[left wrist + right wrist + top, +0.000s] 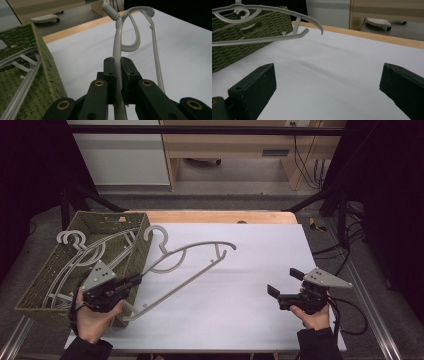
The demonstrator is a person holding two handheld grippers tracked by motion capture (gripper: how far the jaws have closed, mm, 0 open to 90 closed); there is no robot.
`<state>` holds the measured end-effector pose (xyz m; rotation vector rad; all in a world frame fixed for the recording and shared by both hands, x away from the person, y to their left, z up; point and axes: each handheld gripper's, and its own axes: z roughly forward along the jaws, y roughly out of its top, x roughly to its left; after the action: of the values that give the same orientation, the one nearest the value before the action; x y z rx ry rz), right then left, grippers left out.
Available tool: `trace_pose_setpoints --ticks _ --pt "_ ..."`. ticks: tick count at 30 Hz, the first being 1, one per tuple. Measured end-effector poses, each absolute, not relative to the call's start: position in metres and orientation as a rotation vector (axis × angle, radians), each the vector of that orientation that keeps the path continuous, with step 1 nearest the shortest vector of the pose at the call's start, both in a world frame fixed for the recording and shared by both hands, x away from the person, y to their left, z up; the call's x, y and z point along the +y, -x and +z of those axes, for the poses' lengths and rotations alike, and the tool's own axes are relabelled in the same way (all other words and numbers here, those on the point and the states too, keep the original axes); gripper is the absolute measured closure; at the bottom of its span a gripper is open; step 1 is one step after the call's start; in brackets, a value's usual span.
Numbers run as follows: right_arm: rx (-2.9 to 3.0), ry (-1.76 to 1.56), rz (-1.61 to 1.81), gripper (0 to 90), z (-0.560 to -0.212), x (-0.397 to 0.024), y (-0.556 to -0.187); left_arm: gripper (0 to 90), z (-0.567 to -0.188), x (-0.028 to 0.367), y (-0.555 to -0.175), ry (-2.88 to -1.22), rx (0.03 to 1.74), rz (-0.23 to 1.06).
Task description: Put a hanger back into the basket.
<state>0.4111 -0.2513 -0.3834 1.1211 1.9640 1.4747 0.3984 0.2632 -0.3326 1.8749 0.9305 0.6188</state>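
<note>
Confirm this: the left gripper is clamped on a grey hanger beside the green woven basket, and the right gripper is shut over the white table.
Not quite. The right gripper is open, as the right gripper view shows. The left gripper is clamped on the grey hanger beside the green basket.

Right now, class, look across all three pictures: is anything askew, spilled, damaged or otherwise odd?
Nothing is spilled or broken. One grey hanger stands out: it juts from the green woven basket and slants over the white table, because the left gripper is shut on its rim. More hangers lie inside the basket. The right gripper is open, holding nothing.
</note>
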Motion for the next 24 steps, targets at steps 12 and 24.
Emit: trace_pose_setpoints --ticks 12,24 --pt "1.954 -1.122 1.475 1.0 -0.382 -0.253 -0.411 83.3 -0.298 0.316 -0.412 -1.781 0.971 0.750" --pt "1.959 -1.125 1.468 1.0 -0.383 -0.252 -0.412 83.2 -0.281 0.375 -0.427 -1.734 1.038 0.862"
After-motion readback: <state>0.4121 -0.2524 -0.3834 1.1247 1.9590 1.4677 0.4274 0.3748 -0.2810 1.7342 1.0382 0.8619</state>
